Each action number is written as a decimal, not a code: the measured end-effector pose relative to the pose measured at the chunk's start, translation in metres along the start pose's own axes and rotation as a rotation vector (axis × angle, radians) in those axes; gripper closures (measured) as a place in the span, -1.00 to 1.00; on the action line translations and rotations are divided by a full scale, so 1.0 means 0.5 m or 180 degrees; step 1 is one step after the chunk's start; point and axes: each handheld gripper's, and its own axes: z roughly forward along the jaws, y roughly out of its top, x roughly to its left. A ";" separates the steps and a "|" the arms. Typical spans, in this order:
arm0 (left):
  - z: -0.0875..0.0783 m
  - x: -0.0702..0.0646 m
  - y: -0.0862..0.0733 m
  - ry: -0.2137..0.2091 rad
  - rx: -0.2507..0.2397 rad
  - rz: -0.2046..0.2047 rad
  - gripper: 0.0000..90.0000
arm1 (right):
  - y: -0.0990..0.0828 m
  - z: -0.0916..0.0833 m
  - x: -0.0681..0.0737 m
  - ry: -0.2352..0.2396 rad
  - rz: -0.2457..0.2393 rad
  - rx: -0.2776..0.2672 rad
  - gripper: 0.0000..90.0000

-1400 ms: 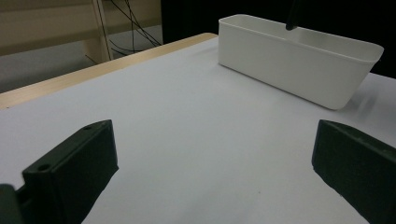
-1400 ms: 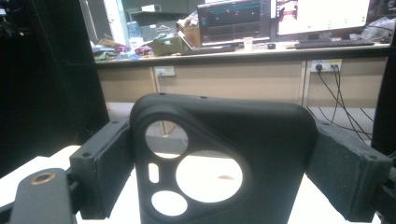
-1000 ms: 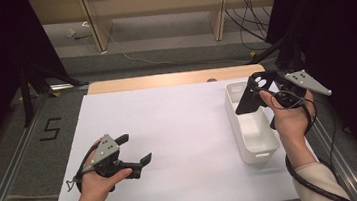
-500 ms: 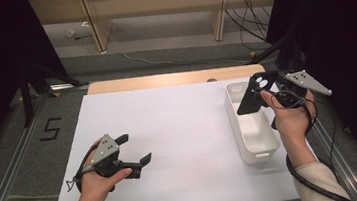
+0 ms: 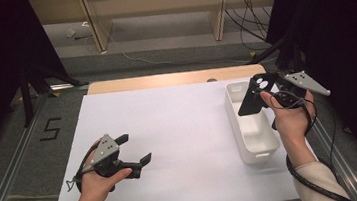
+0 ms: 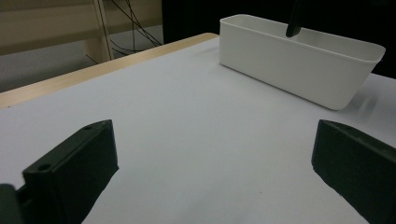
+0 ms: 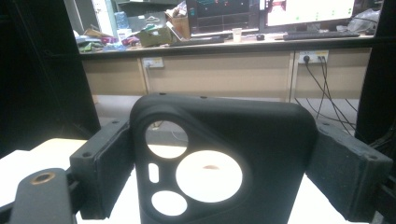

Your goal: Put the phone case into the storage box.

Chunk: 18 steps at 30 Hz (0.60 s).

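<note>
My right gripper [image 5: 264, 93] is shut on a black phone case [image 5: 252, 95] with round camera cut-outs, held upright above the far end of a white plastic bin [image 5: 243, 124]. In the right gripper view the case [image 7: 261, 140] spans the gap between the two jaws, and both pads press on its side edges. My left gripper [image 5: 135, 149] rests low over the white table sheet at the near left, open, with nothing between its jaws [image 6: 210, 172]. From the left gripper view the bin [image 6: 299, 65] stands ahead at the right, and the case's lower tip [image 6: 294, 21] hangs over it.
The bin looks empty inside. White sheet [image 5: 179, 130] covers the table, with a wooden strip [image 5: 174, 79] along the far edge. Metal rails run down both sides. Dark curtains flank the table, and cables lie on the floor beyond it.
</note>
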 end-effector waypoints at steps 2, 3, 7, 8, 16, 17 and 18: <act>0.000 0.000 0.000 0.0001 0.0003 0.0004 -1.00 | -0.001 0.001 0.000 -0.0007 -0.0005 0.0006 -0.66; 0.000 0.000 0.000 0.0000 0.0004 0.0005 -1.00 | -0.001 0.001 -0.001 -0.0007 -0.0006 0.0010 -0.66; 0.000 0.000 0.000 0.0001 0.0003 0.0005 -1.00 | -0.004 0.003 0.000 -0.0004 -0.0019 0.0018 -0.66; 0.000 0.000 0.000 0.0002 0.0001 0.0004 -1.00 | -0.005 0.004 0.000 -0.0005 -0.0024 0.0023 -0.66; 0.001 0.000 -0.001 0.0005 0.0006 0.0007 -1.00 | -0.014 0.011 -0.001 -0.0003 -0.0049 0.0073 -0.66; 0.002 0.000 -0.002 0.0002 0.0007 0.0003 -1.00 | -0.015 0.012 -0.001 -0.0003 -0.0058 0.0075 -0.66; 0.002 0.000 -0.002 0.0002 0.0010 0.0002 -1.00 | -0.015 0.013 0.000 0.0002 -0.0057 0.0084 -0.66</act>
